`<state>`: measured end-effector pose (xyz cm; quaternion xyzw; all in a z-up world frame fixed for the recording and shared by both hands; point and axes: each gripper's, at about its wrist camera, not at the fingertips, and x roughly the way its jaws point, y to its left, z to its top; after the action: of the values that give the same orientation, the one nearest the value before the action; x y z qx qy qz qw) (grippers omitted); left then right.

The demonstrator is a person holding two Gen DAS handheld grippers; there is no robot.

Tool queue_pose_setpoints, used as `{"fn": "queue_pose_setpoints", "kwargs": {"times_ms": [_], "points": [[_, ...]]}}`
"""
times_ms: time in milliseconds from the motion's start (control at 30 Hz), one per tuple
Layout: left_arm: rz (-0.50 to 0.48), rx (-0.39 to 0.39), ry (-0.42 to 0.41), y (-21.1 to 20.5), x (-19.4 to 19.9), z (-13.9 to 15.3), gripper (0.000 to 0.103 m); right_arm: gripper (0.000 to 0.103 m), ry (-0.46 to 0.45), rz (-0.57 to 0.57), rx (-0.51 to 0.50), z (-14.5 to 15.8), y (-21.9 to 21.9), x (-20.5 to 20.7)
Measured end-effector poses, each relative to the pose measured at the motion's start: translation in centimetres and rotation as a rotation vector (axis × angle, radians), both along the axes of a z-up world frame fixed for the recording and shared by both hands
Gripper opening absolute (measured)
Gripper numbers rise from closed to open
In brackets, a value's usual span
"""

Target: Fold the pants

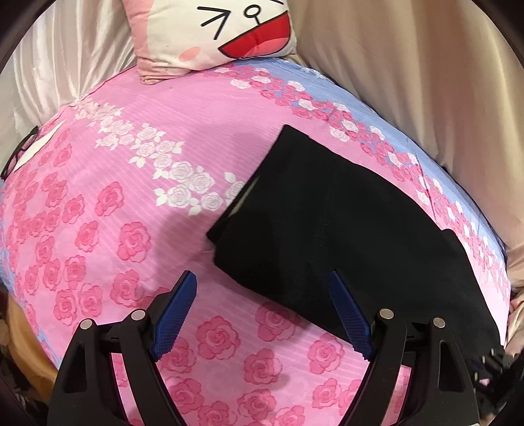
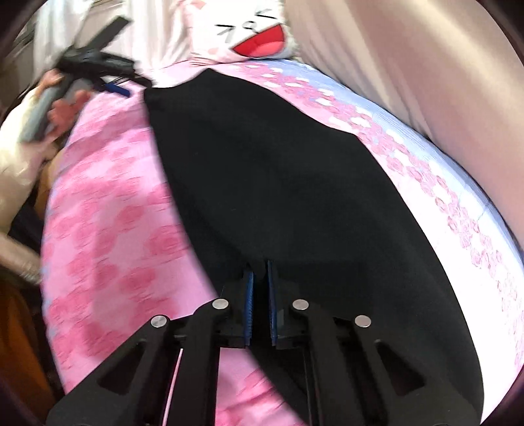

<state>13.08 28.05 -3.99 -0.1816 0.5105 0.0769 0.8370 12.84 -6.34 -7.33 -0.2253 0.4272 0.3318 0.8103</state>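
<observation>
The black pants (image 1: 344, 222) lie on the bed's pink rose-print cover (image 1: 108, 203), toward the side farther from the cartoon-face pillow (image 1: 216, 29) than the cover's white-rose band. They read as a long, narrow strip with a stacked, layered end nearest the pillow, so I judge that at least 1 lengthwise fold is done and the legs lie one over the other. What is left, by my reading, is the crosswise folding into a compact bundle.

The right gripper (image 2: 259, 281) has its fingers clenched on the near end of the pants, a pinch of black cloth between the blue pads. The left gripper (image 1: 262, 288) has its fingers released and wide, holding nothing; 1 blue pad (image 1: 347, 308) overlaps the pants' edge, whether touching I cannot tell.
</observation>
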Motion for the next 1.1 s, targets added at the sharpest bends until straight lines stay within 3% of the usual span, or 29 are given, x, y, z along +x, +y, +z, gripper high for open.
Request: {"fn": "queue_pose_setpoints", "kwargs": {"times_ms": [67, 100, 267, 333, 367, 400, 467, 600, 667, 700, 733, 800, 833, 867, 900, 933, 1033, 1100], "points": [[0.01, 0.002, 0.003, 0.3, 0.0, -0.3, 0.08, 0.009, 0.01, 0.008, -0.038, -0.9, 0.3, -0.9], [0.011, 0.004, 0.011, 0.3, 0.3, -0.6, 0.08, 0.015, 0.021, 0.0, -0.047, -1.8, 0.2, -1.1], [0.017, 0.013, 0.038, -0.3, 0.8, -1.3, 0.08, 0.018, -0.011, -0.085, 0.101, 0.8, -2.3, -2.2], [0.007, 0.06, 0.022, -0.8, 0.7, -0.9, 0.08, 0.041, -0.044, -0.17, 0.107, 1.6, -3.9, -2.3], [0.004, 0.099, 0.016, -1.1, 0.7, -0.7, 0.08, 0.059, -0.074, -0.235, 0.1, 1.9, -4.9, -2.4], [0.004, 0.137, 0.013, -1.3, 0.7, -0.6, 0.08, 0.07, -0.096, -0.303, 0.106, 2.2, -6.2, -2.6], [0.005, 0.196, 0.009, -1.7, 0.8, -0.5, 0.08, 0.071, -0.104, -0.4, 0.139, 2.6, -8.5, -3.0], [-0.02, 0.178, 0.007, -2.1, 1.4, -0.8, 0.08, 0.072, -0.125, -0.581, 0.21, 3.1, -12.3, -3.9], [-0.011, 0.265, 0.043, -1.7, 2.9, -2.2, 0.08, 0.077, -0.139, -0.634, 0.209, 3.1, -13.4, -4.0], [0.013, 0.326, 0.072, -1.1, 3.6, -3.2, 0.087, 0.08, -0.15, -0.662, 0.199, 3.0, -13.9, -4.3], [0.02, 0.338, 0.059, 0.0, 4.3, -4.1, 0.098, 0.08, -0.157, -0.688, 0.186, 2.9, -14.5, -4.5], [0.035, 0.255, 0.046, 2.2, 4.8, -4.3, 0.098, 0.08, -0.165, -0.763, 0.156, 2.8, -16.0, -4.7], [0.054, 0.2, 0.066, 3.1, 5.1, -4.1, 0.098, 0.08, -0.164, -0.819, 0.141, 2.9, -17.1, -5.1], [0.086, 0.227, 0.066, 3.5, 5.3, -3.4, 0.096, 0.08, -0.166, -0.869, 0.138, 3.0, -18.3, -5.3], [0.121, 0.297, 0.057, 3.4, 5.1, -2.3, 0.08, 0.081, -0.166, -0.916, 0.144, 3.1, -19.6, -5.7], [0.131, 0.331, 0.041, 3.0, 4.8, -1.2, 0.07, 0.081, -0.167, -0.969, 0.152, 3.2, -20.9, -6.0], [0.073, 0.288, -0.07, 1.0, 3.7, 2.1, 0.075, 0.081, -0.195, -1.155, 0.162, 3.8, -25.8, -7.7], [0.032, 0.321, -0.069, -0.8, 4.1, 2.4, 0.08, 0.084, -0.219, -1.285, 0.163, 4.2, -29.4, -9.1]]}}
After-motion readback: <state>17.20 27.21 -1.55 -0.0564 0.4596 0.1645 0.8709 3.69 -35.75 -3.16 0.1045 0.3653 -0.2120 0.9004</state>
